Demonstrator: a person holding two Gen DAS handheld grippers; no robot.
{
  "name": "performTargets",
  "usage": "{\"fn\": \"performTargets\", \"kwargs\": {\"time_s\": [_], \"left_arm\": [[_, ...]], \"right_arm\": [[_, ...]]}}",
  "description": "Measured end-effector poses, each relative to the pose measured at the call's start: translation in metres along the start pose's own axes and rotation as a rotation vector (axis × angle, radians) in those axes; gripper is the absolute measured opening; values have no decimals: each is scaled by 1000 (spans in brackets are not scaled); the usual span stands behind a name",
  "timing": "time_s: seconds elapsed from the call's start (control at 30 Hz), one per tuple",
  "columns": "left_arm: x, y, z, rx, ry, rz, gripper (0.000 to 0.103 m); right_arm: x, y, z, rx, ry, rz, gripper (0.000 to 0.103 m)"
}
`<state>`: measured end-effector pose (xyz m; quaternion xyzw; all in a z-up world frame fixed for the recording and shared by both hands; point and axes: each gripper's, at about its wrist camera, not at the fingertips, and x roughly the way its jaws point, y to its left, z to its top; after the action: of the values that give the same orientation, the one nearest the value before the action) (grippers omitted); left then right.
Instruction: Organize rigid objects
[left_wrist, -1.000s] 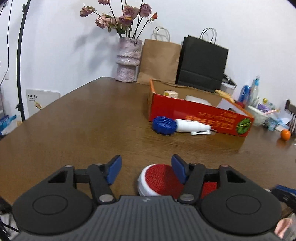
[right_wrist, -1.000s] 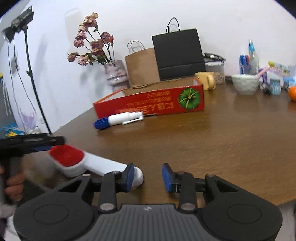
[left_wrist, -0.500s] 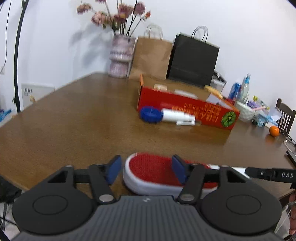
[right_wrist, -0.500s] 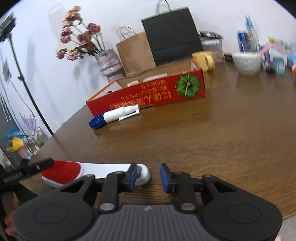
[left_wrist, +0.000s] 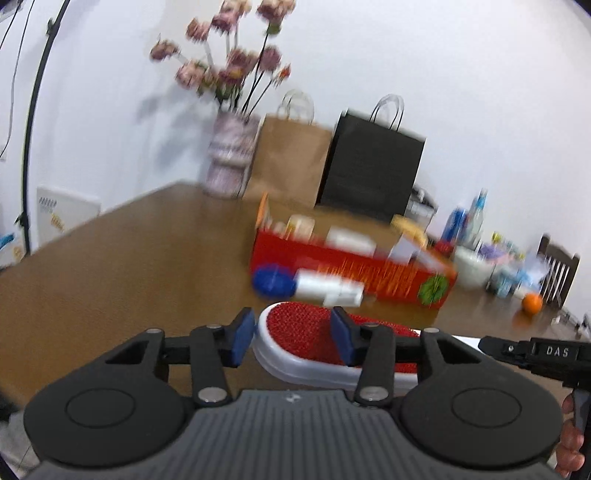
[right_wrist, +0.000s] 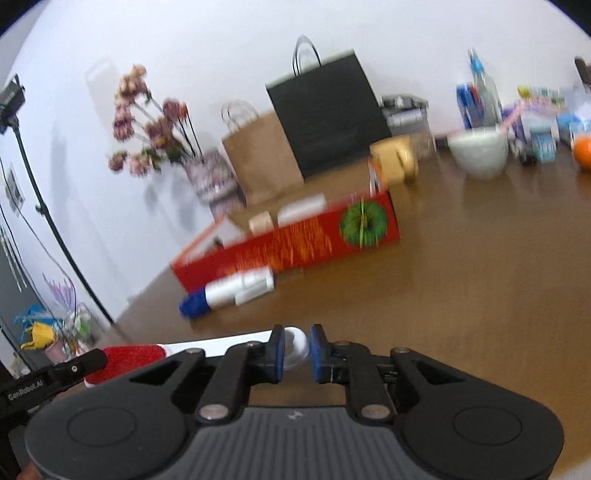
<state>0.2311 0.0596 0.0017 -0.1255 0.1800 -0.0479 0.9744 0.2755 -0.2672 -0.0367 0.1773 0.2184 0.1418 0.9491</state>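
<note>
The right gripper (right_wrist: 296, 350) has its fingers clenched on the white handle end of the lint brush (right_wrist: 293, 347). The left gripper (left_wrist: 291, 338) is closing its fingers around the brush's red bristled head, pads not clearly pressing. The brush hangs above the tabletop (left_wrist: 129, 266), near the red box (left_wrist: 351, 267).
</note>
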Motion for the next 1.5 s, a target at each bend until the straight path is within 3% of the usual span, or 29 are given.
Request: {"fn": "performTargets", "kwargs": {"time_s": [0.27, 0.37, 0.5, 0.77, 1.03, 1.27, 1.5], "left_arm": [[44, -51, 91, 37, -232, -57, 43], [73, -61, 120, 15, -244, -75, 43], [117, -63, 136, -8, -217, -62, 43], [196, -37, 108, -74, -21, -21, 43], [230, -21, 82, -93, 130, 41, 43], [227, -31, 72, 26, 169, 25, 48], [187, -28, 89, 41, 108, 61, 53]], "right_arm": [[10, 6, 117, -95, -205, 9, 15], [30, 4, 158, -122, -227, 14, 15], [79, -8, 192, -114, -168, 27, 15], [199, -52, 189, -50, 31, 4, 15], [272, -50, 170, -187, 207, -61, 16], [274, -41, 158, -267, 223, -56, 21], [228, -26, 171, -264, 165, -38, 29]]}}
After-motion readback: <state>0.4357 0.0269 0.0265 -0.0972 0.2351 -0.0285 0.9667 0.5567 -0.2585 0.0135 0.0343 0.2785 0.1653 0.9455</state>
